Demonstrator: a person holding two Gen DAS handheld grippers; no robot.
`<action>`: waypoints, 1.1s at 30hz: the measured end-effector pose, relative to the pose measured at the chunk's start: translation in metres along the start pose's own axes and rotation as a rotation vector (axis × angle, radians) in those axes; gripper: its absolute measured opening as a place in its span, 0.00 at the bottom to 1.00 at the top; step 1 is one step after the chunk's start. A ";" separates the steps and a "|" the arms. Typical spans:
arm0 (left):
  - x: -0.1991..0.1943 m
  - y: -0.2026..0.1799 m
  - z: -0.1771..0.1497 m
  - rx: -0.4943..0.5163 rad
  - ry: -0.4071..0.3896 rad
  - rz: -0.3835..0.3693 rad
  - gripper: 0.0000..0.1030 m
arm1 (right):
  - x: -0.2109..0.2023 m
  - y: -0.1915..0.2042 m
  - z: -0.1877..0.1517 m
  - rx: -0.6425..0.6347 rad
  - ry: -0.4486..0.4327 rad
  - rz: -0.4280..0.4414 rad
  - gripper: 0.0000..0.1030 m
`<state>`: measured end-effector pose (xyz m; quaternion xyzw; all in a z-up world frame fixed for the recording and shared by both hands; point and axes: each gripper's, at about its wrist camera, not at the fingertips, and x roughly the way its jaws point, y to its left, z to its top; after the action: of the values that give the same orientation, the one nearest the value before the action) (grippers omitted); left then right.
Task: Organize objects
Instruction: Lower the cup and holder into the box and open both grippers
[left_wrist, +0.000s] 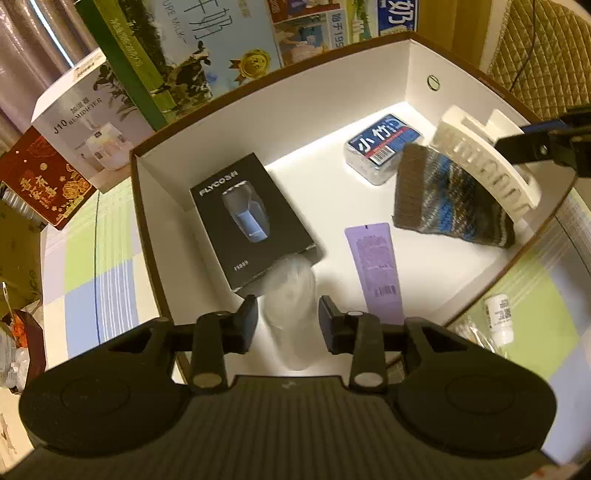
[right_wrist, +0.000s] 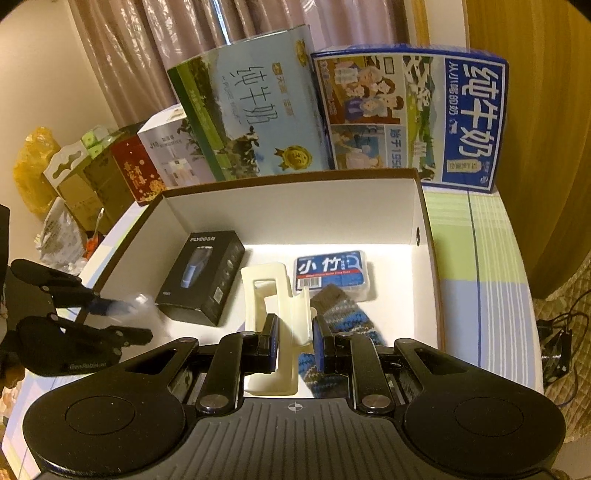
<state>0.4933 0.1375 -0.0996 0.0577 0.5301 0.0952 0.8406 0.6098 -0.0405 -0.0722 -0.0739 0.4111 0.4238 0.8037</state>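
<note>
A brown cardboard box with white walls (left_wrist: 207, 122) (right_wrist: 295, 206) holds a black shaver carton (left_wrist: 251, 221) (right_wrist: 203, 277), a blue-labelled floss pack (left_wrist: 380, 147) (right_wrist: 332, 273), a striped knitted piece (left_wrist: 447, 199) (right_wrist: 343, 314) and a purple tube (left_wrist: 376, 269). My left gripper (left_wrist: 288, 325) (right_wrist: 122, 317) hangs over the box's near left part, jaws apart. A blurred clear plastic thing (left_wrist: 291, 295) (right_wrist: 138, 301) lies between its fingers. Over the knitted piece, my right gripper (right_wrist: 295, 339) (left_wrist: 517, 144) is shut on a white hair claw clip (right_wrist: 273, 295) (left_wrist: 484, 166).
Two milk cartons (right_wrist: 251, 110) (right_wrist: 424, 110), a white humidifier box (left_wrist: 85, 122) and a red box (left_wrist: 44, 181) stand behind the cardboard box. A small white bottle (left_wrist: 498, 317) lies on the checked tablecloth (right_wrist: 480, 258) to its right. Bags and clutter sit off the table's left edge.
</note>
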 end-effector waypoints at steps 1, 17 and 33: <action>0.000 0.001 0.000 -0.003 -0.005 -0.001 0.36 | 0.001 -0.001 0.000 0.002 0.003 0.002 0.15; -0.014 0.017 0.002 -0.089 -0.056 -0.035 0.49 | 0.019 0.006 -0.001 0.006 0.068 0.032 0.16; -0.015 0.018 0.003 -0.109 -0.058 -0.037 0.61 | 0.036 0.003 0.004 0.090 0.096 0.062 0.32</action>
<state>0.4880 0.1519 -0.0816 0.0047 0.5006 0.1070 0.8590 0.6214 -0.0141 -0.0951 -0.0453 0.4701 0.4255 0.7719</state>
